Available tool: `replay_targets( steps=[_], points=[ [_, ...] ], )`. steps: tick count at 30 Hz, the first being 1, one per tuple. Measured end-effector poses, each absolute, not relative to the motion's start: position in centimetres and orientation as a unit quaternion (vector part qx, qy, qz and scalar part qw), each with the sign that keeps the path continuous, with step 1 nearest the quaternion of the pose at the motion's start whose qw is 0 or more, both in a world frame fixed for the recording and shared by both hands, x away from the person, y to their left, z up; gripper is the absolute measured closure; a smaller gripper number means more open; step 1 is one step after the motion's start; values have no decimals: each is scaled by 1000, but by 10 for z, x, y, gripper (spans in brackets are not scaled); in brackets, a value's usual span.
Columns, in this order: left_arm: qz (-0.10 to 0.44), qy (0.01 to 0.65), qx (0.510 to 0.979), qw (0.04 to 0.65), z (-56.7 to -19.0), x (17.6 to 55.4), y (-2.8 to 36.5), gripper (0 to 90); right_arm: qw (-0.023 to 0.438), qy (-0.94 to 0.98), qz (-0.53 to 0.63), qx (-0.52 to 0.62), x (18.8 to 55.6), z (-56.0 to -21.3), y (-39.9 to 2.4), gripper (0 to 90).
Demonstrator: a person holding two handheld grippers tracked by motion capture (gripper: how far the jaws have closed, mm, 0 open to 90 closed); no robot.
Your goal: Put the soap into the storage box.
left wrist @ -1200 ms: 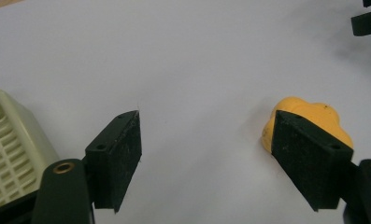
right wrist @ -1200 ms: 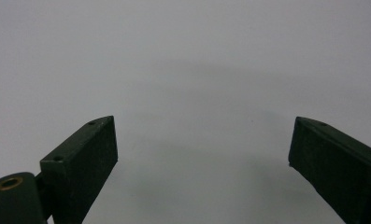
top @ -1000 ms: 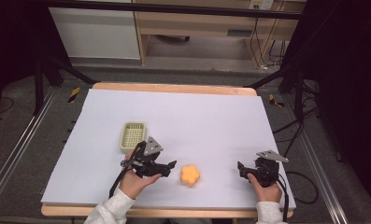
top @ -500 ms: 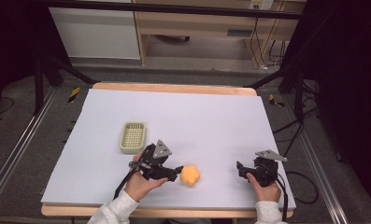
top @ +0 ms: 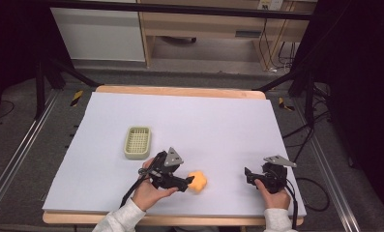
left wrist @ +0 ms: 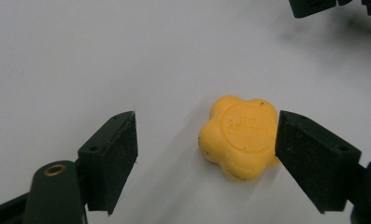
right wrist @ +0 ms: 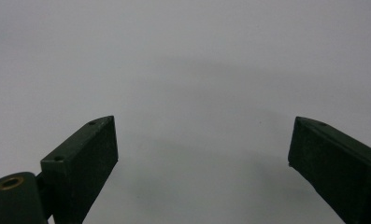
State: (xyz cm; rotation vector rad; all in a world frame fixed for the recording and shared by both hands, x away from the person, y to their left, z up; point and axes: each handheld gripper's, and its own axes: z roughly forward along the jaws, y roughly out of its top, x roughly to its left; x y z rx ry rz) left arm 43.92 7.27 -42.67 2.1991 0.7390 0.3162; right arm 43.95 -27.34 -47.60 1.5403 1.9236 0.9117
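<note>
Work surface: a table (top: 180, 116) covered with a plain white sheet, its wooden edge showing along the far and near sides. It stands on grey flooring, with metal rails on the floor at either side of the table. Beyond the table's far edge are a white cabinet (top: 98, 29) and a wooden shelf unit (top: 204, 29); cables hang at the far right, and black stand legs flank the table.

The orange flower-shaped piece (top: 197, 181) lies flat on the sheet near the table's front edge. The left gripper (left wrist: 206, 154) has its jaws spread wide around the piece, one jaw touching or just beside its edge, the other well clear. A pale green basket (top: 137, 142) sits just beyond the piece, to its left.

The right gripper (right wrist: 202, 158), well to the right of the piece, has its jaws wide apart over bare sheet.
</note>
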Motion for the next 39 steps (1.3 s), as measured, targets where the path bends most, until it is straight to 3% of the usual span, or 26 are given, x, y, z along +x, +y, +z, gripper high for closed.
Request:
replay_targets(
  steps=[39],
  points=[
    [98,235,915,312,-451,441,29,173,248,708,337,569,440,-476,-273,87]
  ],
)
